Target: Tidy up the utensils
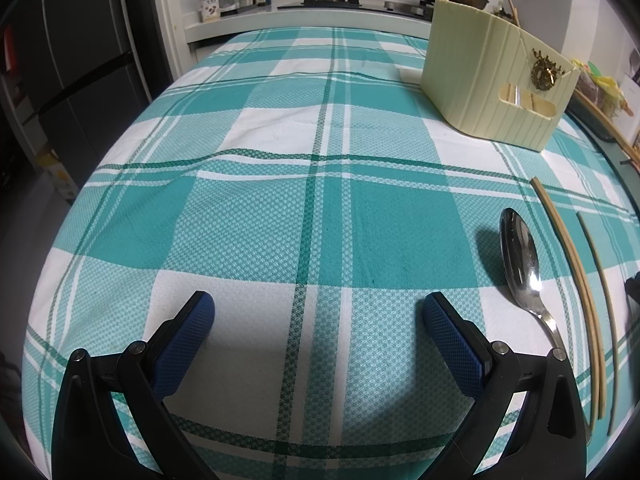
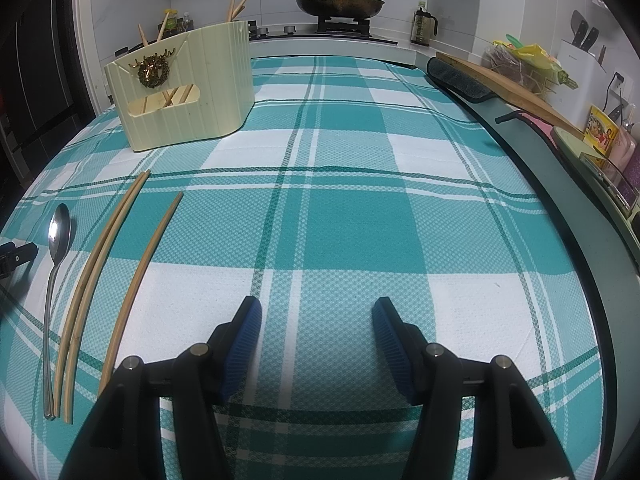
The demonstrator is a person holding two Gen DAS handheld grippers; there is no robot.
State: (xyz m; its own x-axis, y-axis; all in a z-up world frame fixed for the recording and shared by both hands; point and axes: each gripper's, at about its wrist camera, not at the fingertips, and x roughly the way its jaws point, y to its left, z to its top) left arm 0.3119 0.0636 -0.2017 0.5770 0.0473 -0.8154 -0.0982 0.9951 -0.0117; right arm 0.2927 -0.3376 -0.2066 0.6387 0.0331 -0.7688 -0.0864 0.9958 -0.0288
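My left tool (image 1: 318, 320) hangs low over the teal-and-white checked cloth on the surface (image 1: 280, 208), its blue-padded fingers spread wide with nothing between them. Off to its right, near the right finger, lies the shiny steel spoon (image 1: 520, 260): bowl away from me, handle running back toward me and passing just beside that finger. Its long axis runs roughly along the direction my tool points.

Further right of the spoon lie three pale bamboo chopsticks. A touching pair (image 2: 96, 276) sits just beside the spoon handle, and a single chopstick (image 2: 140, 280) lies a little apart beyond them. All three run near parallel to the spoon, far ends tilting slightly rightward, away from me.

Ahead and to the right of my left tool, well beyond the loose pieces, stands the cream ribbed plastic utensil holder with a brass deer-and-wreath ornament (image 1: 492, 84). It stands upright, and several chopsticks already poke out of its top.

My right tool (image 2: 316, 332) is released too, fingers parted over bare cloth. Every loose piece lies to its left, the single chopstick nearest, its near end close by the left finger; the holder stands ahead and to the left.

I judge the spoon belongs to my left tool and the single chopstick to my right. Either way, the fingers must close across the long axis, so I would shift sideways rather than turn.
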